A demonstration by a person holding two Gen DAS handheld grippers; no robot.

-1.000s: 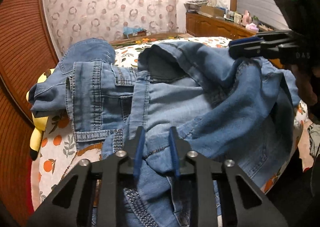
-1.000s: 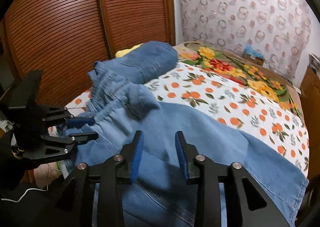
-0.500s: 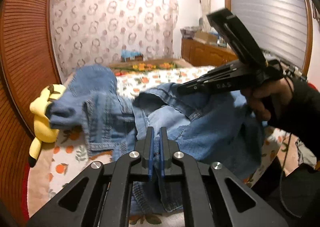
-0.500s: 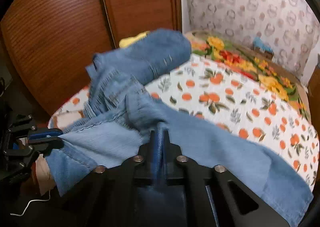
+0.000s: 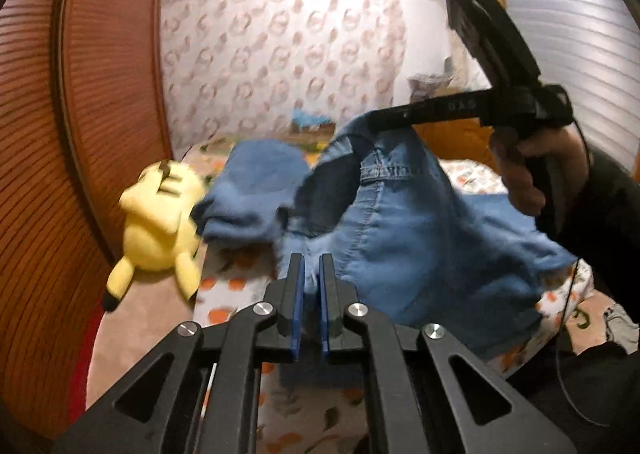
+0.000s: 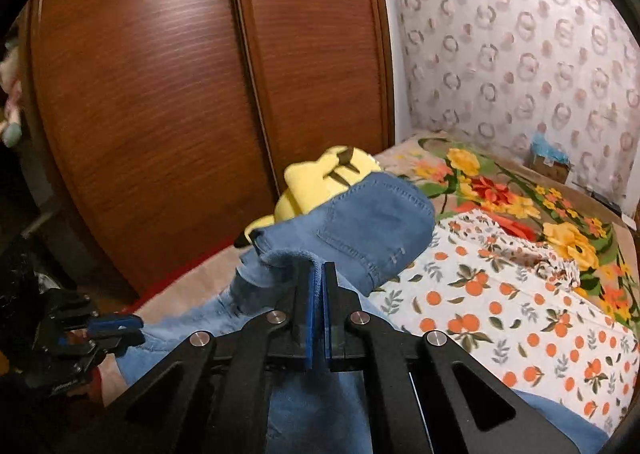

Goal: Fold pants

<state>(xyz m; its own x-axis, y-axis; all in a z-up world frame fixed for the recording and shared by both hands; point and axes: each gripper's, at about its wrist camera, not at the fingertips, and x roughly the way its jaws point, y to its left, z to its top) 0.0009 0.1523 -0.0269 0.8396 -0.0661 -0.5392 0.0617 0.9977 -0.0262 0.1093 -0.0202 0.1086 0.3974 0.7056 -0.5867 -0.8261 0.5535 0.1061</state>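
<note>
A pair of blue denim pants (image 5: pixel 400 230) is lifted off the bed and hangs between my two grippers. My left gripper (image 5: pixel 311 270) is shut on a fold of the denim at the near edge. My right gripper (image 6: pixel 319 274) is shut on the waistband area of the pants (image 6: pixel 360 234); it also shows in the left wrist view (image 5: pixel 376 121), raised high with denim draped from it. One part of the pants (image 5: pixel 260 189) still rests bunched on the bed. The left gripper appears low left in the right wrist view (image 6: pixel 116 328).
A yellow plush toy (image 5: pixel 160 221) lies at the bed's left side next to the pants. The bed has an orange-print sheet (image 6: pixel 500 302) and a floral blanket (image 6: pixel 520 205). A brown wardrobe (image 6: pixel 180 93) stands along the left. A dresser stands at the back right.
Both grippers closed on the denim and rose, lifting the pants off the bed. The right gripper went up highest, and the fabric now hangs between them.
</note>
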